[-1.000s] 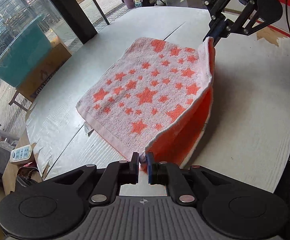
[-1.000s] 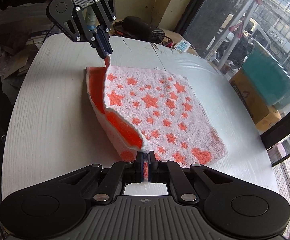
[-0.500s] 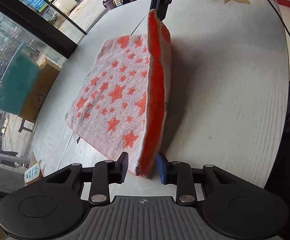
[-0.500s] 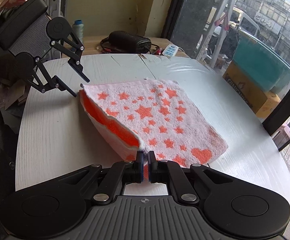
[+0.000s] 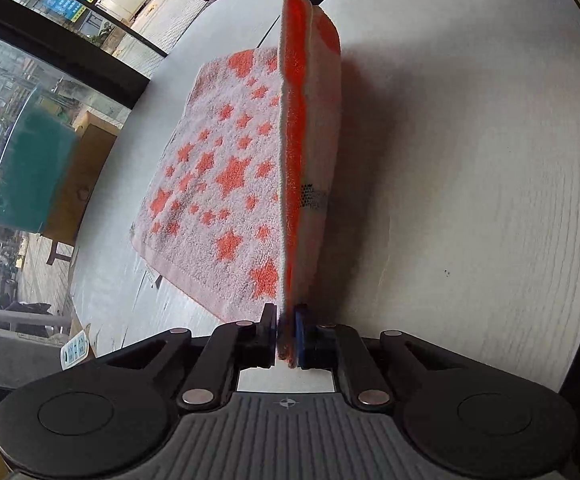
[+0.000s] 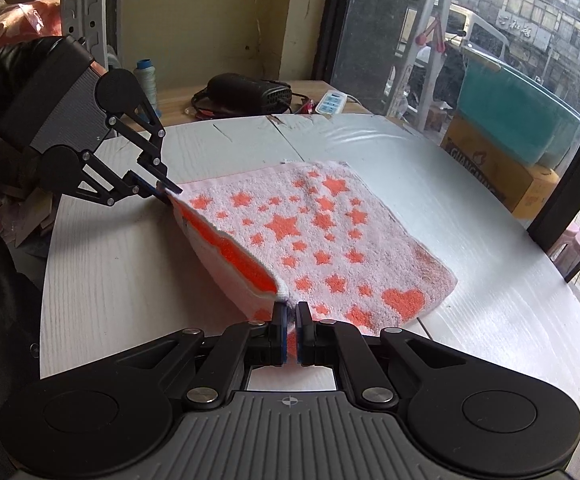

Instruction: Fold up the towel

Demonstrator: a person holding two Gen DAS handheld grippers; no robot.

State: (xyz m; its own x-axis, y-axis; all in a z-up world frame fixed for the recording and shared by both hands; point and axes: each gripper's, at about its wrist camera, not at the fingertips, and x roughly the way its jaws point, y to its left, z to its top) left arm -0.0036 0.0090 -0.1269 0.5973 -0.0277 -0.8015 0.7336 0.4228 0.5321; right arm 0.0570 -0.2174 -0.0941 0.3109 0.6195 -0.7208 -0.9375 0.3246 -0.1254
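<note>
A round white table with wood grain fills the near scene. At its far edge, on a wooden bench, lie a black charger, a white power strip and a thread spool. Far right, outside the window, stands a teal container on a cardboard box.

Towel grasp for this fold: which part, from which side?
Grip the towel at the two corners of its raised edge, one gripper per corner, each coming in from the open table side, away from the window. That edge stands clear of the table, so fingers can close over both layers. The left gripper and right gripper are shut there now.
</note>
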